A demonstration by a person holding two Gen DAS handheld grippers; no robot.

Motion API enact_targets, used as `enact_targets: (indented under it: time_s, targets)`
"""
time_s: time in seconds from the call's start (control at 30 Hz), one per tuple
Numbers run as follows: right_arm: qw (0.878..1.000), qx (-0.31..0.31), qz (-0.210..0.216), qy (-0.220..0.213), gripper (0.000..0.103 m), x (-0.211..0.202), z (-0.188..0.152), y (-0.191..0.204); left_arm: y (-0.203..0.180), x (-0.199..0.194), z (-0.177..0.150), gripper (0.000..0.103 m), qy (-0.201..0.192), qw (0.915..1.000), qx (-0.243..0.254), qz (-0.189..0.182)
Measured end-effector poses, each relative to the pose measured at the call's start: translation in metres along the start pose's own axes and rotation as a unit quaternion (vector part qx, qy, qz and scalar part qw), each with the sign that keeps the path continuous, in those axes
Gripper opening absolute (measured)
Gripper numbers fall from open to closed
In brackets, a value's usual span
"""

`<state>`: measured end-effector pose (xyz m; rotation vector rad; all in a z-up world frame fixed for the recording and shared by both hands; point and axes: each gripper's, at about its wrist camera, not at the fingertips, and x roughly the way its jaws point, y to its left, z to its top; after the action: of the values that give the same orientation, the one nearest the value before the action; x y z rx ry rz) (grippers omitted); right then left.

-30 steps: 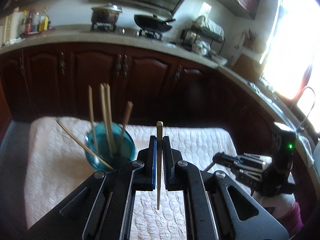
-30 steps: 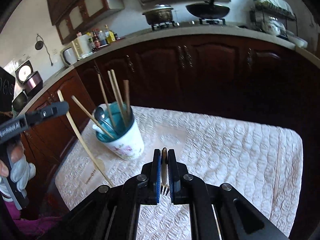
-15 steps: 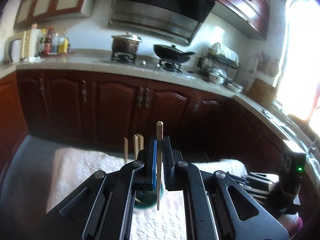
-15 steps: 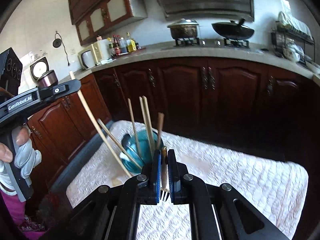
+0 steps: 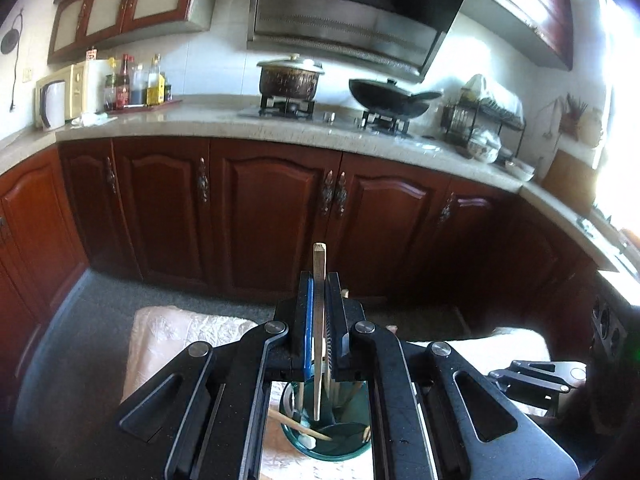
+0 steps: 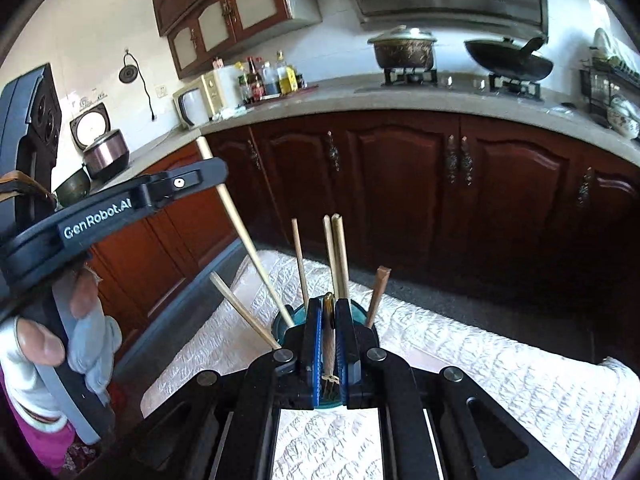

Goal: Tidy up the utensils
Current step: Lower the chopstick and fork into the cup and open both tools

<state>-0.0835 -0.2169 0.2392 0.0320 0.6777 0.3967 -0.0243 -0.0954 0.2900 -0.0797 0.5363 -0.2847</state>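
My left gripper (image 5: 319,280) is shut on a pale wooden chopstick (image 5: 319,320), held nearly upright. The chopstick's lower end dips into the mouth of a teal-lined cup (image 5: 340,446) directly below. That cup (image 6: 282,322) holds several chopsticks (image 6: 338,256) and a spoon. From the right wrist view, the left gripper (image 6: 216,168) comes in from the left, its chopstick (image 6: 244,240) slanting down to the cup's rim. My right gripper (image 6: 329,304) is shut on a brown-handled fork (image 6: 329,328), tines toward the camera, just in front of the cup. The right gripper (image 5: 532,376) also shows at the lower right of the left wrist view.
The cup stands on a low table under a white quilted cloth (image 6: 480,360). A person's gloved hand (image 6: 84,328) grips the left handle. Behind are dark wooden cabinets (image 5: 272,212) and a counter (image 5: 208,120) with a pot (image 5: 289,78), wok (image 5: 390,98), microwave and bottles.
Both grippers have closed in on the cup. The left one swung over it, so its chopstick now hangs into the cup's mouth. The right one, with its fork, drew up close behind the cup.
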Motion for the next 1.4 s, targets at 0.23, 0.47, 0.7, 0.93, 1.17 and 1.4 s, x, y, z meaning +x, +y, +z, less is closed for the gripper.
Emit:
enact_targets:
  time_s: [0.23,0.47,0.7,0.93,1.17,1.4]
  targets:
    - [0.999,0.009,0.009,0.039,0.006,0.045,-0.011,-0.007,0.001,0.031,-0.016,0.004,0.023,0.9997,-0.003,0.010]
    - [0.997,0.018,0.016,0.072,0.006,0.071,-0.029,-0.015,-0.003,0.048,-0.031,0.004,0.043,0.9989,0.009,0.015]
    - [0.995,0.027,0.022,0.098,0.006,0.084,-0.048,-0.016,-0.005,0.055,-0.044,0.004,0.065,0.9977,0.011,0.015]
    - [0.993,0.056,0.028,0.102,0.018,0.083,-0.055,-0.026,-0.004,0.057,-0.049,0.004,0.082,0.9965,0.004,0.014]
    - [0.993,0.084,0.027,0.077,0.023,0.056,-0.056,-0.039,-0.002,0.043,-0.047,0.036,0.084,0.9964,-0.010,0.004]
    - [0.993,0.106,0.018,0.048,0.026,0.025,-0.061,-0.047,-0.001,0.016,-0.043,0.043,0.069,0.9976,-0.011,0.003]
